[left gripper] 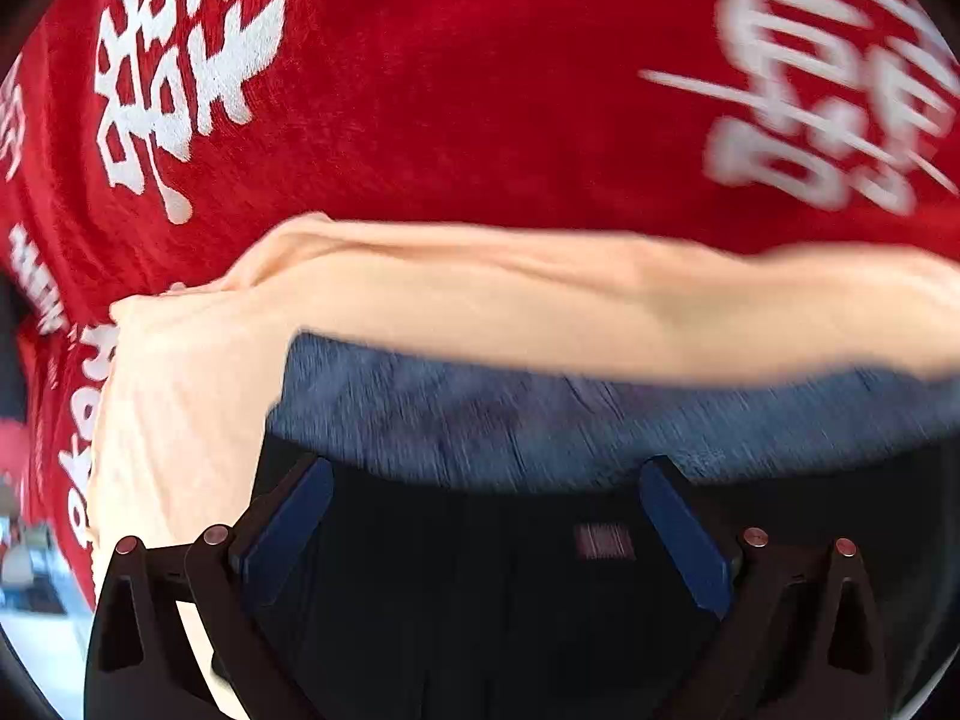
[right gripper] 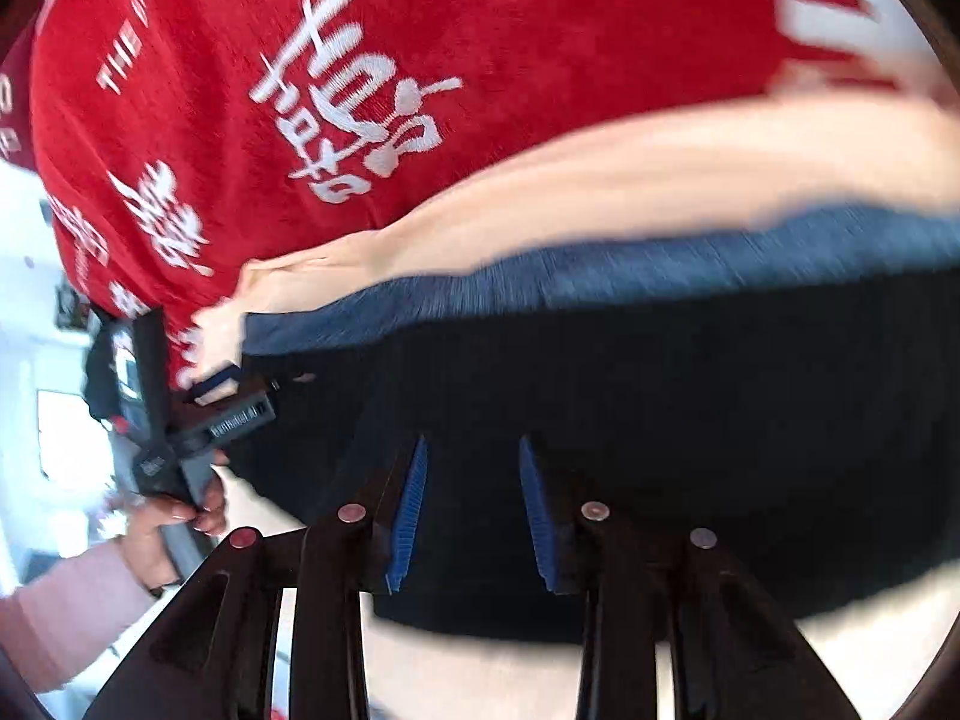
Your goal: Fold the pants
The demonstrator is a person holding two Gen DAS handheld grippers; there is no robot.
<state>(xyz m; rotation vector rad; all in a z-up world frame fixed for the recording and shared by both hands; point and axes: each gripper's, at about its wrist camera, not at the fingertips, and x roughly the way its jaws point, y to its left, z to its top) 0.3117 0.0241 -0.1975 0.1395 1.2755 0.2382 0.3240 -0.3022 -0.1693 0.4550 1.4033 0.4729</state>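
Note:
The black pants (left gripper: pixel 480 570) fill the lower part of the left wrist view, with a blue band (left gripper: pixel 540 420) along their top edge. My left gripper (left gripper: pixel 486 468) is open, its blue pads wide apart over the black cloth. In the right wrist view the pants (right gripper: pixel 660 420) hang lifted above a white surface. My right gripper (right gripper: pixel 474 444) has its blue pads partly closed with black cloth between and behind them; a grip is unclear. The left gripper also shows in the right wrist view (right gripper: pixel 219 381), at the pants' left corner, held by a hand (right gripper: pixel 174 516).
A person in a red shirt (left gripper: pixel 480 90) with white lettering and a peach undershirt (left gripper: pixel 480 300) stands close behind the pants. The same shirt (right gripper: pixel 420 60) fills the top of the right wrist view. A white surface (right gripper: pixel 510 678) lies below.

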